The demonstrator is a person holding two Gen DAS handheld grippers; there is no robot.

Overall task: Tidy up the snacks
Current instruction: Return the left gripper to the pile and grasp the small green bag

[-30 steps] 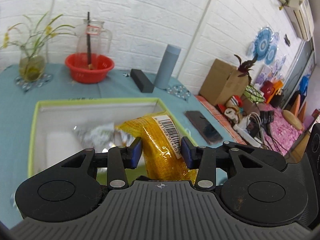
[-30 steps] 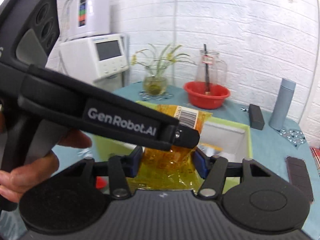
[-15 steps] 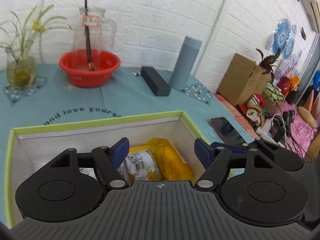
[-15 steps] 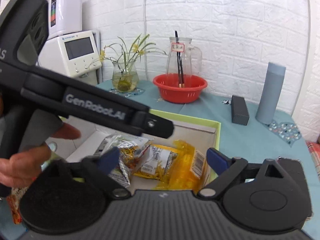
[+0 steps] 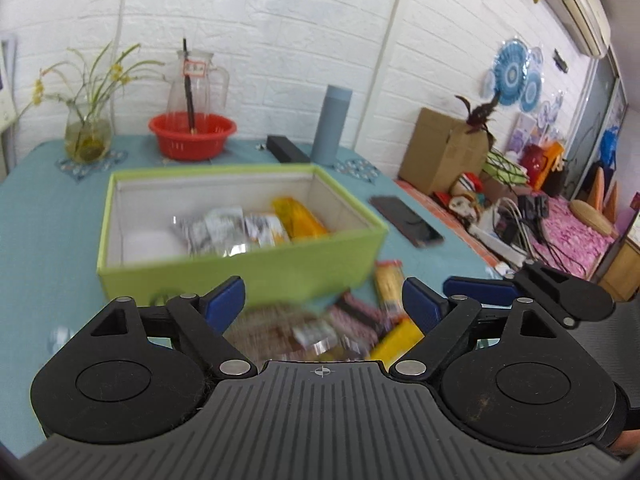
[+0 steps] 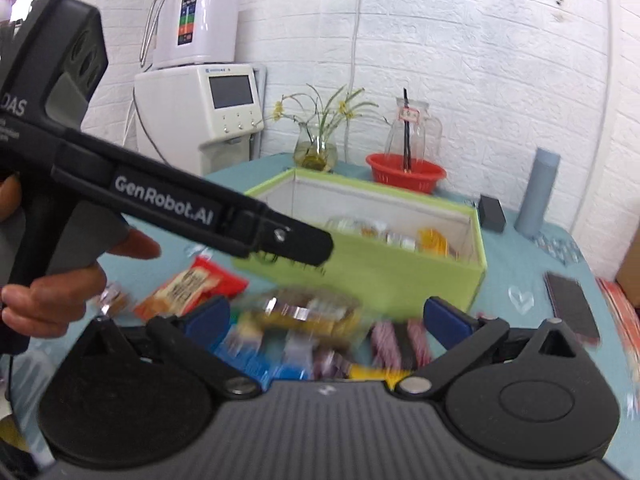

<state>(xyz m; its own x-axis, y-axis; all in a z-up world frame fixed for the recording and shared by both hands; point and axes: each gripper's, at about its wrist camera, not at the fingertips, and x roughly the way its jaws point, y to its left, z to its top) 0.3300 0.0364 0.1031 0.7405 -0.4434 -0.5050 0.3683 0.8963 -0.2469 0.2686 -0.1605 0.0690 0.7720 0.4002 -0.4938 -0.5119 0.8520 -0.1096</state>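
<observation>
Inside green box (image 5: 240,276), assorted snack packets (image 5: 240,230) (both claws, left (image 5: 324,306) and right (image 6: 326,320), just opened, empty).

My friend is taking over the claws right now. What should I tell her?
Left claw: open, nothing in it; its jaws have just been opening.
Right claw: open, nothing in it; its jaws have just been opening too.
Green box: on the teal table, already holding the yellow packet and some silver packets.
Done: the yellow packet is in the box.
Left: a pile of loose snacks lies on the table in front of the box, including a red packet. Pick them up and put them in the box.
</observation>
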